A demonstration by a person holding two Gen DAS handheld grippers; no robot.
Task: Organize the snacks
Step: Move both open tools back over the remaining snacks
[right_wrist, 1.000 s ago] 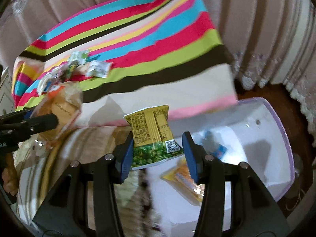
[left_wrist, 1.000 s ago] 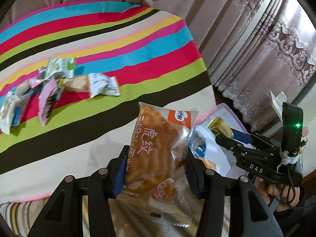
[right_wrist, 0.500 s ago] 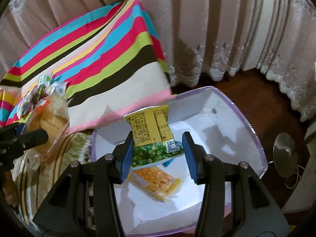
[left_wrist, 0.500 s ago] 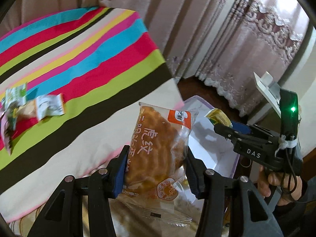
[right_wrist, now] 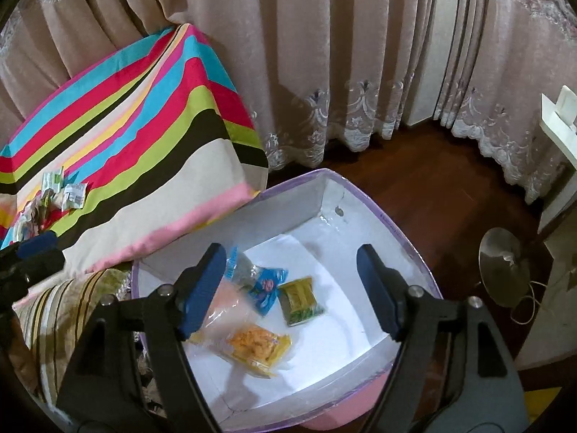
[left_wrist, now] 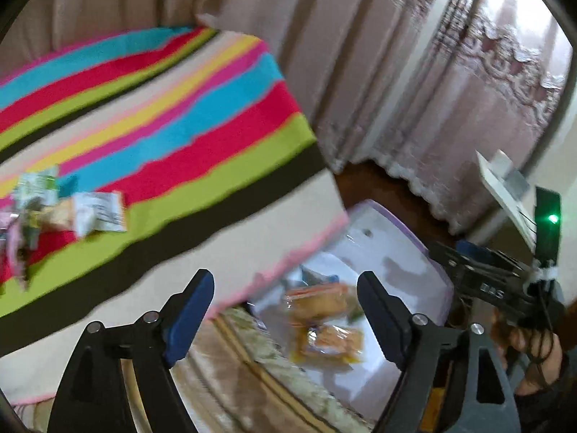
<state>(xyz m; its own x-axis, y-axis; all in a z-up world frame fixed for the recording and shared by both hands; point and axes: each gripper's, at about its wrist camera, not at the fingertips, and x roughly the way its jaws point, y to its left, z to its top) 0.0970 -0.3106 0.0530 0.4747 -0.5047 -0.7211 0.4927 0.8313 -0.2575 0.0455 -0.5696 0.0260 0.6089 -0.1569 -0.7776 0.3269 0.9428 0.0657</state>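
Observation:
My left gripper [left_wrist: 285, 288] hangs over the white box with a purple rim [left_wrist: 404, 231], its jaws opening with nothing between them. Below it in the box lie the orange pastry packet [left_wrist: 317, 301] and another orange packet [left_wrist: 331, 342]. My right gripper [right_wrist: 292, 263] is also over the box [right_wrist: 378, 213], jaws opening and empty. Under it lie the green pea packet [right_wrist: 301, 301], a blue packet [right_wrist: 265, 285], a yellow-orange packet [right_wrist: 258, 342] and the blurred pastry packet [right_wrist: 223, 303]. Several snacks [left_wrist: 72, 209] stay on the striped bed cover [left_wrist: 180, 126].
The box stands on a dark wooden floor [right_wrist: 432, 180] against the bed's corner. Pink curtains [right_wrist: 324, 72] hang behind. A round metal base [right_wrist: 505, 267] and white furniture [right_wrist: 559, 133] are at the right. A striped cushion [right_wrist: 65, 310] lies left of the box.
Both grippers have opened and let go of their packets. The pastry packet and the green pea packet now lie in the box. Both views swung from the bed toward the box.

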